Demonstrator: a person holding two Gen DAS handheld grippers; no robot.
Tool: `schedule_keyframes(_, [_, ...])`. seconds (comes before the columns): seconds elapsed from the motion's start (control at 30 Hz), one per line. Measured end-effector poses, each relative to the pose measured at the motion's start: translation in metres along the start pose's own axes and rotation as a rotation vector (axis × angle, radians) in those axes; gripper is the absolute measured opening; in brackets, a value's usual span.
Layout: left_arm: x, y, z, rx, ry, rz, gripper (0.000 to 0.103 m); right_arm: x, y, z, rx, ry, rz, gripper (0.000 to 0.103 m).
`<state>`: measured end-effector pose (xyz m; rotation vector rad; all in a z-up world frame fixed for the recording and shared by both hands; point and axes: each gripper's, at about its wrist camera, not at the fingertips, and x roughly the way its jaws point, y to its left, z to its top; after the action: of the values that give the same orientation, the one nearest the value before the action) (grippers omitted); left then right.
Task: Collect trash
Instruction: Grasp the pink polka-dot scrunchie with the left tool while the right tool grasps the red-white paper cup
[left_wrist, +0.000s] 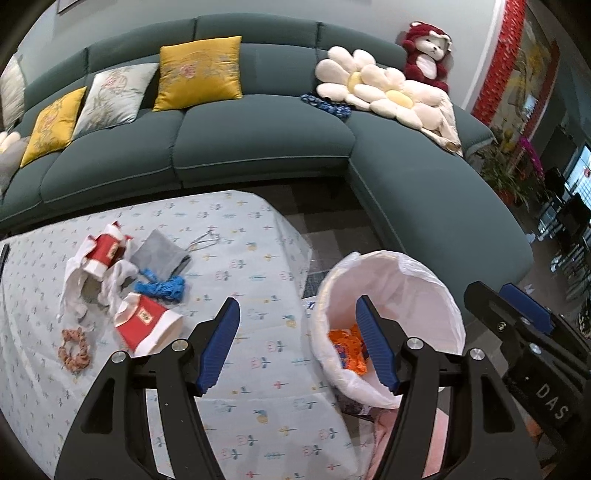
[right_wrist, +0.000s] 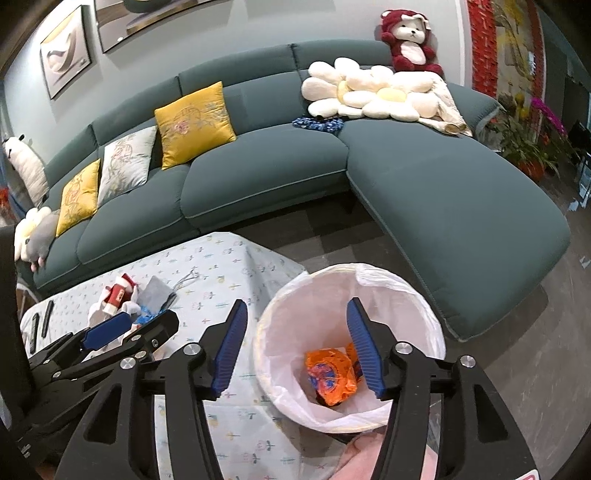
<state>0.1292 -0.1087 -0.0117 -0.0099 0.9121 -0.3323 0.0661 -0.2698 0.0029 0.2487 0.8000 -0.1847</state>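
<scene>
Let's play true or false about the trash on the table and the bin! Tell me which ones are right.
1. The orange wrapper is inside the white-lined bin. True.
2. The right gripper is squeezing a red paper cup. False: its jaws stand open with nothing between them, above the bin.
3. Two red paper cups are on the table. True.
4. The bin stands on top of the table. False: it stands on the floor beside the table.
5. The left gripper is open and holds nothing. True.
6. The blue crumpled wrapper is in the bin. False: it lies on the table.
</scene>
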Motion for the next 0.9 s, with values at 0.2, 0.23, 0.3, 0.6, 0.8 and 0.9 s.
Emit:
schedule_keyframes(0.2, [-0.008, 0.036, -0.006, -0.055, -0.004, 0.033, 0.063, 0.002, 0.029, -0.005, -0.048, 0.017, 0.017, 0.057])
schedule_keyframes(0.23, [-0.009, 0.041, -0.007, -0.064, -0.005, 0.036, 0.064, 0.003, 0.034, -0.006, -0.055, 0.020, 0.020, 0.057])
schedule_keyframes(0.3, [-0.011, 0.055, -0.010, -0.087, -0.006, 0.050, 0.066, 0.004, 0.046, -0.008, -0.071, 0.027, 0.029, 0.057])
schedule_keyframes(0.6, [-0.018, 0.112, -0.021, -0.172, -0.004, 0.107, 0.067, 0.013, 0.095, -0.017, -0.139, 0.057, 0.062, 0.061])
schedule_keyframes(0.8, [-0.022, 0.150, -0.028, -0.227, 0.000, 0.145, 0.070, 0.022, 0.131, -0.024, -0.180, 0.084, 0.087, 0.061])
schedule_keyframes(0.9, [-0.021, 0.170, -0.034, -0.258, 0.010, 0.164, 0.071, 0.028, 0.147, -0.028, -0.200, 0.100, 0.096, 0.062])
